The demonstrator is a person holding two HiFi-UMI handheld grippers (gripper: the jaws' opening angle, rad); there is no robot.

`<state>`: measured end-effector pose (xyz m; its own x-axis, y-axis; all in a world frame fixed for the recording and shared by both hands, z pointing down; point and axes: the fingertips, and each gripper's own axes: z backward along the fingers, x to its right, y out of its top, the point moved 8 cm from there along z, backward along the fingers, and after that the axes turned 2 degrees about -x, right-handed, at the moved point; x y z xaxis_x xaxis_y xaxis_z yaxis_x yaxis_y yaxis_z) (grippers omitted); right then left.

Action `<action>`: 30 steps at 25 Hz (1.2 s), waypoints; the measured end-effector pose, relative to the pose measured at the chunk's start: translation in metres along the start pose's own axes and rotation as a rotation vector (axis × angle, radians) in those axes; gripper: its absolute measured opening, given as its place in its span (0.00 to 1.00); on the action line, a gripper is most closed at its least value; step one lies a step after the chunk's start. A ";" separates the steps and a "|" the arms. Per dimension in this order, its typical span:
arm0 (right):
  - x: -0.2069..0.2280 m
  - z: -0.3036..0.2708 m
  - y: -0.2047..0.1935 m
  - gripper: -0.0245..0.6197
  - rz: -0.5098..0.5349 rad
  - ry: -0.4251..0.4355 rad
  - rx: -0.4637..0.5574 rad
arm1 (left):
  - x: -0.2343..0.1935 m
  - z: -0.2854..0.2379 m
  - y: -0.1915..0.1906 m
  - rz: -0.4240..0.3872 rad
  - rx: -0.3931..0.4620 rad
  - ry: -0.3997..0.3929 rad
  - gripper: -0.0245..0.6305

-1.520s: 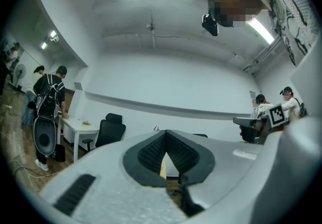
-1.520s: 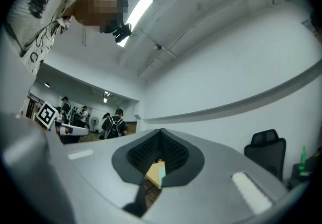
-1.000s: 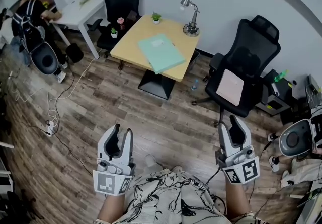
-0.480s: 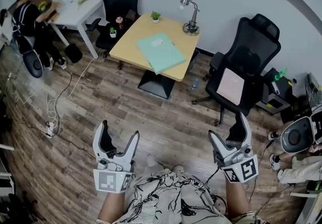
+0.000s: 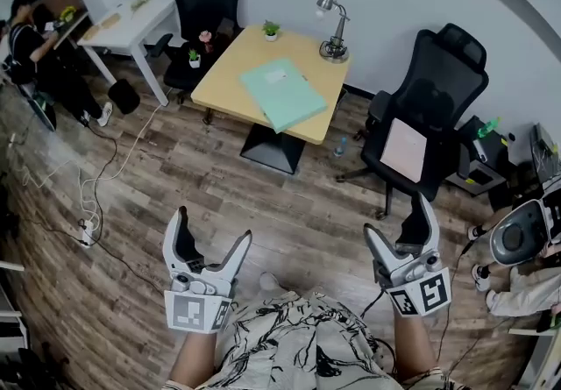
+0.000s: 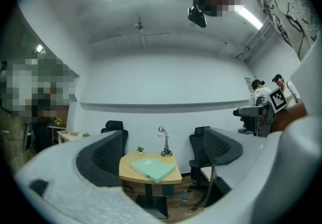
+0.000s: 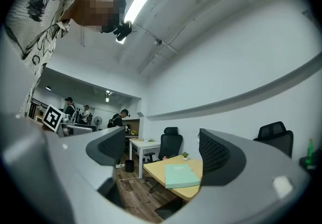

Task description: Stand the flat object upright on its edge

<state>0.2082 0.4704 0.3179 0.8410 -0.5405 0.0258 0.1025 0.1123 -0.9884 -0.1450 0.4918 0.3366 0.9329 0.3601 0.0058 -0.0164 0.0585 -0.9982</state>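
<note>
- Nearest: left tool [image 5: 213, 235] & right tool [image 5: 400, 223] held low by the body. Jaws of both are opening wide, nothing betw. them, both aimed at the far counter.
- Mid: bare wood floor [image 5: 263, 195] lies betw. tools & target, so the step in hand looks like the approach.
- Far: flat green folder [image 5: 280, 92] lies flat on the counter [image 5: 230, 64], one corner at or just over the front edge. It is well apart from both tools.
- To do it well: walk in w/ jaws wide and take the front corner/edge w/ one tool to lift that side. Use the other tool as a stop so the bottom edge can't slide, & keep clear of the desk lamp [image 5: 331, 29] at the back.
- Vs 1 s ago: both tools' jaws were nearly together, now spread. Folder hasn't moved; person [image 5: 26, 24] at far left has shifted up-left.
</note>
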 end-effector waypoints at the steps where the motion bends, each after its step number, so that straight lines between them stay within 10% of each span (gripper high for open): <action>1: -0.003 -0.002 -0.002 0.75 0.003 -0.005 0.000 | -0.004 -0.001 -0.001 0.001 0.000 -0.009 0.79; 15: -0.002 -0.013 -0.019 0.75 -0.018 -0.065 -0.045 | -0.025 -0.029 -0.018 0.081 -0.002 -0.069 0.81; 30: 0.090 -0.095 -0.043 0.75 -0.053 -0.026 -0.082 | -0.033 -0.141 -0.029 0.107 -0.044 -0.023 0.80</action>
<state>0.2295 0.3377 0.3485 0.8494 -0.5215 0.0811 0.1041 0.0148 -0.9945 -0.1248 0.3473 0.3565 0.9179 0.3839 -0.1002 -0.0994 -0.0220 -0.9948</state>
